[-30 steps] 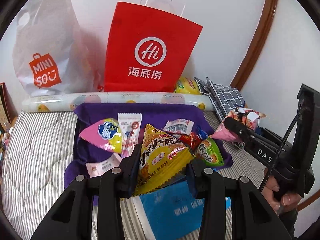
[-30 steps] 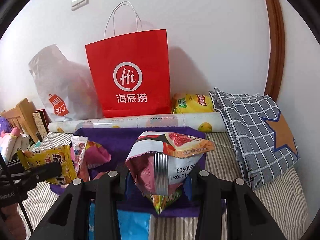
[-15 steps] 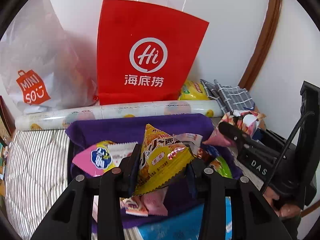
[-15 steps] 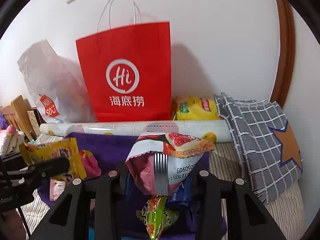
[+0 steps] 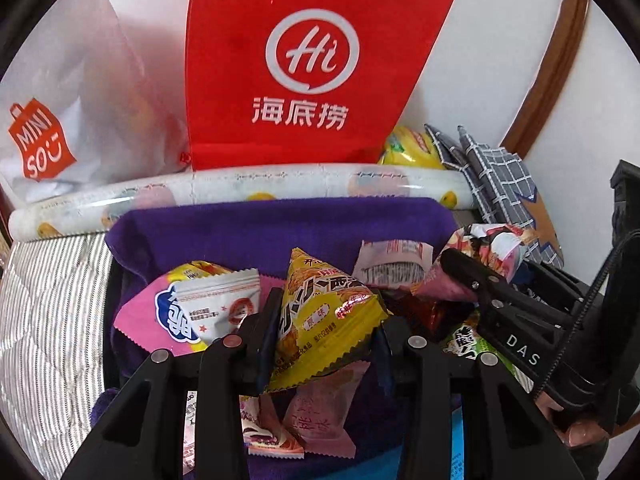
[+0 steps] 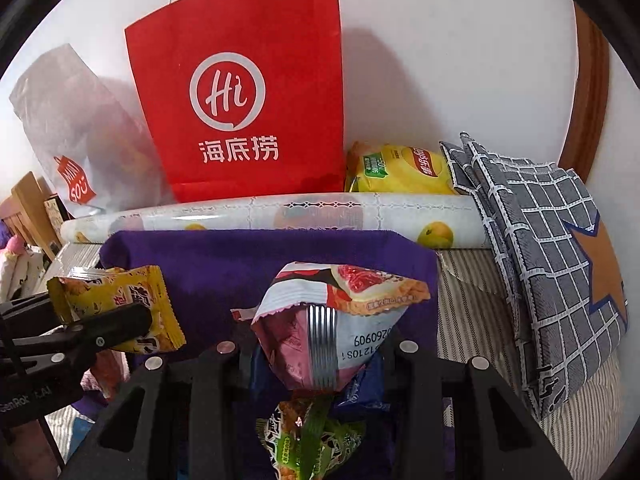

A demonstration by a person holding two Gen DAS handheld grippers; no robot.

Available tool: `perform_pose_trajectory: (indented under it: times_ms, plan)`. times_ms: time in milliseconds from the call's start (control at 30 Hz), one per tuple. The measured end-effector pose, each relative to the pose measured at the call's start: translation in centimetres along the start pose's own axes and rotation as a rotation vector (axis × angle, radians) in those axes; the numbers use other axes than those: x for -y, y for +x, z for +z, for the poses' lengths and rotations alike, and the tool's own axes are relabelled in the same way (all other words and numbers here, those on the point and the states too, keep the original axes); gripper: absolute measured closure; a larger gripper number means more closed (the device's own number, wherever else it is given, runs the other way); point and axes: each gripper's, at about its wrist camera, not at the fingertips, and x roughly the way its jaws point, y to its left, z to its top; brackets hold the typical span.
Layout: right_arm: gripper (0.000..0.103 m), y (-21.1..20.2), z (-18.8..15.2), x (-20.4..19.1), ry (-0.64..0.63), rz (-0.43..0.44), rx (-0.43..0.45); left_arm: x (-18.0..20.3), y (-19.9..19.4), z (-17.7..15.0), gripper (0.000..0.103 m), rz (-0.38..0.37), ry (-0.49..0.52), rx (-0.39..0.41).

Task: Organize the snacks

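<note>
Snacks, two of them, are held aloft: the left tool point(image 5: 324, 344) is clamped on a yellow triangular crinkly snack packet point(image 5: 324, 320), the right tool point(image 6: 316, 356) on a pink-and-white foil snack packet point(image 6: 332, 320). Both have moved closer to the one red paper carrier bag point(image 6: 248, 92) over the last second, likely their destination. Several more packets, roughly six, lie below on the purple cloth point(image 5: 280, 228).

Both fisheye views are evenly and softly lit. The red paper bag point(image 6: 240, 92) casts a diffuse shadow rightward on the white wall point(image 6: 440, 40). Straight lines bow toward the dark circular vignette. Mild glare marks the glossy roll point(image 5: 240, 188); focus stays reasonably sharp.
</note>
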Motion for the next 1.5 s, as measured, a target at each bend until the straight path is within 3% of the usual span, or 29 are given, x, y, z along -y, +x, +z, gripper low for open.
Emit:
perform_pose_trajectory:
  times_ms: [200, 300, 500, 667, 1100, 1500]
  plan:
    - [0.064, 0.3, 0.0, -0.1, -0.007, -0.002, -0.007, -0.7, 0.8, 0.0, 0.063, -0.024, -0.036, -0.034]
    - [0.059, 0.1, 0.1, -0.2, -0.009, -0.006, -0.005, -0.6, 0.6, 0.1, 0.063, -0.034, -0.041, -0.042]
    - [0.039, -1.4, 0.4, -0.5, -0.014, -0.029, 0.030, -0.4, -0.5, -0.1, 0.049, -0.050, -0.048, -0.053]
    - [0.037, -3.0, 0.5, -1.2, -0.026, -0.055, 0.027, 0.0, -2.3, -0.5, 0.043, -0.040, -0.051, -0.045]
    - [0.033, -11.9, -1.5, -3.9, -0.015, -0.068, 0.063, 0.9, -10.1, -4.1, 0.032, -0.008, -0.047, 0.036]
    - [0.032, -20.5, -7.0, -5.0, 0.052, -0.075, 0.084, 2.8, -17.4, -10.3, 0.021, 0.074, -0.008, 0.107]
